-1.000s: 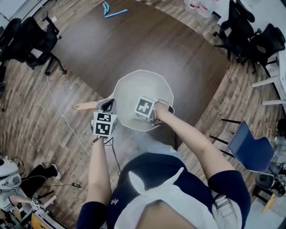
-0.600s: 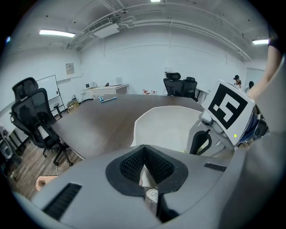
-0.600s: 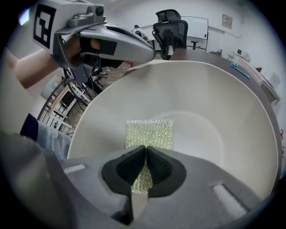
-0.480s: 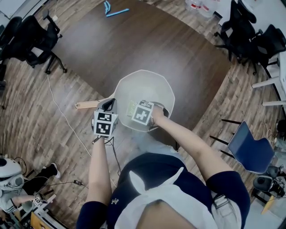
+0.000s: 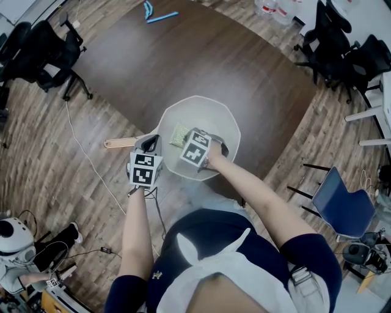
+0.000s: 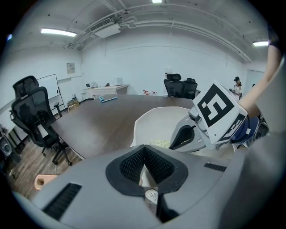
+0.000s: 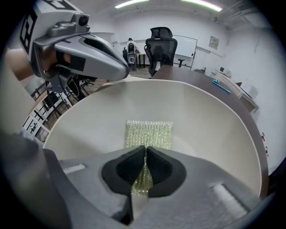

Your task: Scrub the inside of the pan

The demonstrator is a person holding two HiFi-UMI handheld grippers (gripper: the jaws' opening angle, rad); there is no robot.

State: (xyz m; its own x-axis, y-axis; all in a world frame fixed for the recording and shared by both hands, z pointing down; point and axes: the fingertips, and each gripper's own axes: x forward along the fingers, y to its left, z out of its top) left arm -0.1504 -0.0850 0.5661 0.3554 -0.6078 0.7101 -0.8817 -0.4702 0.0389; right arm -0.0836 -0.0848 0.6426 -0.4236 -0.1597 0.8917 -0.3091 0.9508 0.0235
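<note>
1. Floor [image 5: 43, 153]: wood-look planks around the furniture. A pale cable [image 5: 85, 156] trails across it at 9 o'clock in the head view.
2. Tabletop [image 5: 201, 55]: dark brown with a rounded outline, filling the 12 o'clock half of the head view.
3. Office chairs: black swivel type, one group at 10 o'clock [image 5: 46, 58] and another at 2 o'clock [image 5: 342, 49]. A blue chair [image 5: 342, 205] stands at 4 o'clock.
4. Pan [image 5: 211, 113]: white, with a many-sided rim. It sits on the tabletop at its 6 o'clock edge, directly in front of the person. The handle [image 5: 119, 143] is light wood and points to 9 o'clock, out over the floor.
5. Left tool [image 6: 144, 154]: comes in from 6 o'clock and is clenched on the pan where the handle joins the rim. A pale sliver and a small metal part show between its black ribbed pads. Its marker cube [image 5: 140, 170] bears black-and-white square codes.
6. Right tool [image 7: 145, 152]: reaches in from 4 o'clock, tipped steeply down into the pan, its pads pinching the near edge of the scrub pad. Its marker cube [image 5: 195, 150] carries a bold black angular glyph on white.
7. Scrub pad [image 7: 148, 133]: a yellow-green glittery mesh rectangle, lying flat on the pan's inner floor toward its 9 o'clock side.
8. Blue sticks [image 5: 153, 13]: two thin pieces on the tabletop at 11 o'clock, well apart from the pan.
</note>
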